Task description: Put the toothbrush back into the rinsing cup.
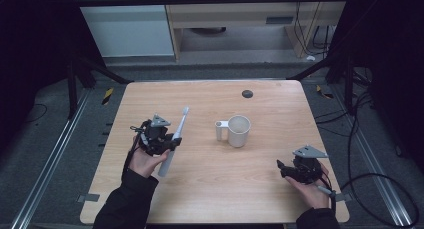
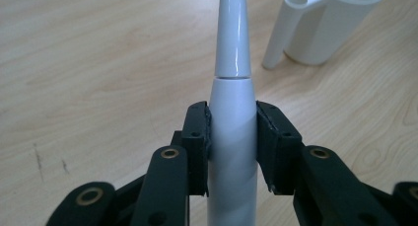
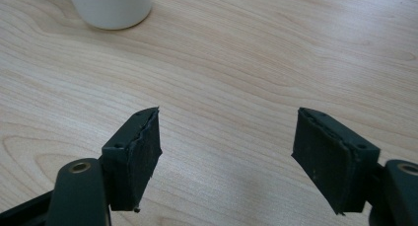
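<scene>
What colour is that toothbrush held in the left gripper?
White: the slim plastic electric toothbrush shows best in the left gripper view, clamped by the left gripper.

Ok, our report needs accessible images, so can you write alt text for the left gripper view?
The left gripper has its two black jaws clamped on the body of a white electric toothbrush, which points away over a light wooden table. A white cup with a side tube stands beyond, upper right.

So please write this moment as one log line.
left gripper: shut on toothbrush | right gripper: open, nothing held | cup: upright on table
</scene>
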A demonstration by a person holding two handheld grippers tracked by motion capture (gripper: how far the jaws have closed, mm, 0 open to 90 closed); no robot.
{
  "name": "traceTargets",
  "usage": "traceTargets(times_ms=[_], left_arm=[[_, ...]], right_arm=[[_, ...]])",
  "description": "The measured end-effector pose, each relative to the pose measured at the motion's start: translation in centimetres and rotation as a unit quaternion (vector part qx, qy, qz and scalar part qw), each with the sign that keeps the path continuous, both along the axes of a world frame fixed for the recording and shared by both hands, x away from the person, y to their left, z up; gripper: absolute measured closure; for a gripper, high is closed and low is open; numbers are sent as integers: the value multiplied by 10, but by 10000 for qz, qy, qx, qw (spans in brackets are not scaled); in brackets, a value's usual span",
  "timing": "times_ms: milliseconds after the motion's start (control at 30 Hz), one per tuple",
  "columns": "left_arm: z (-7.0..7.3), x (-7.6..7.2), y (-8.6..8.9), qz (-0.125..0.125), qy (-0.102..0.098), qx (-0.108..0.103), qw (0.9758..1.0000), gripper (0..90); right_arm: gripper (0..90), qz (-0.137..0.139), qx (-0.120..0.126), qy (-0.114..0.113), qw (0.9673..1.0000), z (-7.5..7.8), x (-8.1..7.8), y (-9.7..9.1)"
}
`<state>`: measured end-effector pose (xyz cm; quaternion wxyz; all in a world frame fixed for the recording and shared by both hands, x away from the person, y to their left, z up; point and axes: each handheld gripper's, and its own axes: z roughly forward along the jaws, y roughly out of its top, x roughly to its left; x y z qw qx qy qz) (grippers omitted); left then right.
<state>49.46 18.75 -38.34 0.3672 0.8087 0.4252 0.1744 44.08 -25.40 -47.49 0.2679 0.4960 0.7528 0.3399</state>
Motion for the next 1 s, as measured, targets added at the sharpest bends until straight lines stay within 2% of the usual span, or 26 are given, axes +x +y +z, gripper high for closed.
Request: traceTargets(times_ms=[200,233,300,533,733,867,1000], left_arm=[[8,-2,-2,61,-488,-163,9987,672],[8,-2,-2,61,-488,-163,9987,672],[14,-1,-1,138,-731,-319,9967,672],[24,6,-8,157,-1046,-589,9927,672],[30,12,-18,166,-1313,-897,9871,672],[34,17,-26,85,-1402,-980,9852,672],[38,21,-34,39,-1551,-1126,9815,672]], right_arm=[[259,-3,4,-31,10000,0,0,0],[257,-6,5,-37,10000,-1,0,0],[255,-15,4,-39,10000,-1,0,0],[247,-17,-14,-57,10000,-1,-1,-1],[244,-40,-15,-43,10000,-3,0,-1],[239,-33,-26,-45,10000,-3,0,-1],[235,-45,-25,-42,10000,-4,0,-1]])
